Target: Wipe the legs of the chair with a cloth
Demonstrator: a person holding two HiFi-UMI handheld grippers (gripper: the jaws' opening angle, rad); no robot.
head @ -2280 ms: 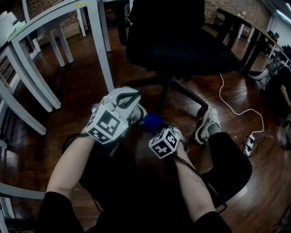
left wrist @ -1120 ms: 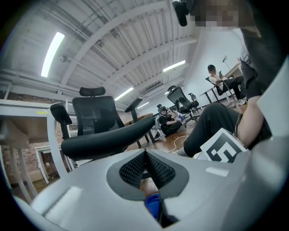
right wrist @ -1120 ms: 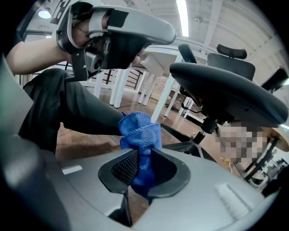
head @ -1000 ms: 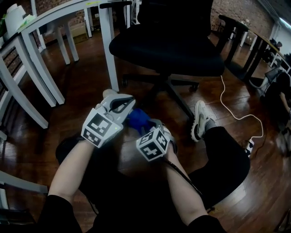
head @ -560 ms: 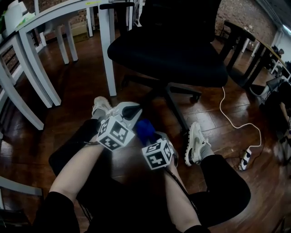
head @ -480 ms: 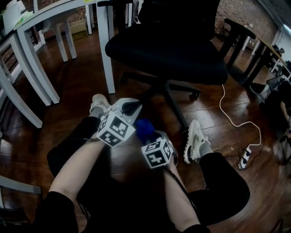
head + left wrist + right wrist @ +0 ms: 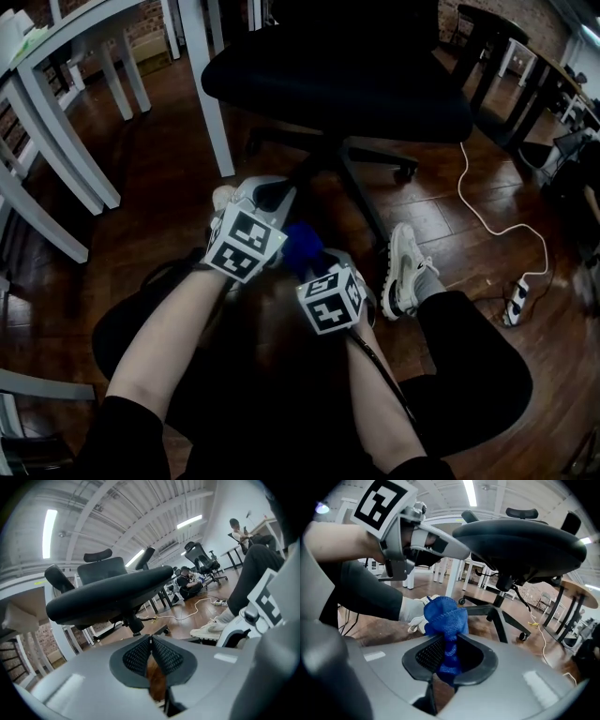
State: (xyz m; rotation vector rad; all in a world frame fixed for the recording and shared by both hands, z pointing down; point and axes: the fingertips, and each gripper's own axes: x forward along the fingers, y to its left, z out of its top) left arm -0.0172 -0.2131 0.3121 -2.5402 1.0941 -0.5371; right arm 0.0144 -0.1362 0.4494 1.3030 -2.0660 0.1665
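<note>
Dark wooden floor (image 7: 159, 178) carries the wheeled chair (image 7: 337, 84), whose legs (image 7: 359, 208) lie just ahead of both tools. The right tool (image 7: 447, 654) is clamped on a bunch of the blue cloth (image 7: 446, 616), not yet touching a leg, while the left tool (image 7: 150, 641) is closed on nothing. Pressing on a leg may roll the unsteadied chair away on its casters (image 7: 405, 172), or the drag may tug the narrowly pinched cloth from the jaws.
</note>
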